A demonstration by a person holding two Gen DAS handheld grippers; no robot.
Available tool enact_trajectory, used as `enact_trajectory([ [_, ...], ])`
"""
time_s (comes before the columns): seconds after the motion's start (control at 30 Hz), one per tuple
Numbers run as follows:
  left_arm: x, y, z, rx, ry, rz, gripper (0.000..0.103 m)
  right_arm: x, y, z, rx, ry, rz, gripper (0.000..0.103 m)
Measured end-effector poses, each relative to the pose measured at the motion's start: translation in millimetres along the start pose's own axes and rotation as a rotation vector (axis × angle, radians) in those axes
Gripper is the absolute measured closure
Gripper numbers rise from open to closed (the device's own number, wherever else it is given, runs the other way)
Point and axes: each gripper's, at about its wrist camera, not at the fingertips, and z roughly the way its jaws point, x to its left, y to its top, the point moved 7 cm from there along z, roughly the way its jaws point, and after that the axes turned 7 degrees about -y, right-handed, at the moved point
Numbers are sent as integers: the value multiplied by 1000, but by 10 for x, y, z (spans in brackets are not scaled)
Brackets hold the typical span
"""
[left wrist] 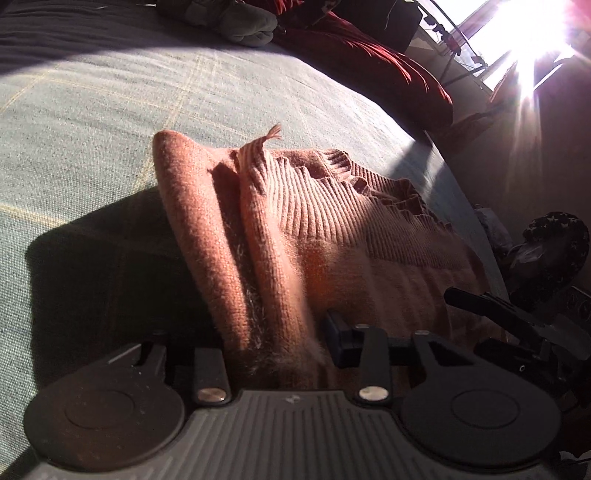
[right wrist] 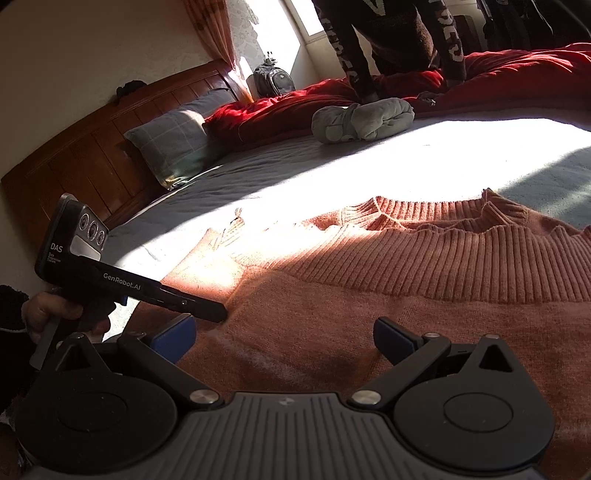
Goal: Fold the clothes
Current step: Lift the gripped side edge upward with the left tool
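A rust-pink knitted sweater point(left wrist: 369, 236) with a ribbed band lies on the grey-green bed sheet point(left wrist: 110, 122). My left gripper point(left wrist: 273, 332) is shut on a raised fold of the sweater, which stands up between its fingers. In the right wrist view the same sweater point(right wrist: 388, 280) lies flat, ribbed band across the middle. My right gripper point(right wrist: 284, 336) is open and empty, its blue-padded fingers point(right wrist: 177, 332) low over the sweater's body. The left gripper's black body shows in the right wrist view point(right wrist: 122, 280), and part of the right gripper shows in the left wrist view point(left wrist: 517, 321).
A rolled grey garment point(right wrist: 364, 120) and a red duvet point(right wrist: 517, 74) lie at the far side of the bed, where a person in dark clothes point(right wrist: 391, 33) leans. A checked pillow point(right wrist: 173, 144) rests against the wooden headboard point(right wrist: 81, 147). The bed edge point(left wrist: 465, 192) runs at right.
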Motion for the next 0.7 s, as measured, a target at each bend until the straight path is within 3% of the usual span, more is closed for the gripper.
enact_trajectory([
  [0.2, -50, 23, -41, -57, 21, -5, 80, -73, 64, -58, -48, -10, 21, 0],
  [0.4, -147, 49, -96, -100, -21, -14, 81, -261, 89, -7, -35, -4, 115, 0],
  [0.7, -284, 61, -169, -116, -39, -10, 81, -264, 104, -7, -55, 36, 142, 0],
])
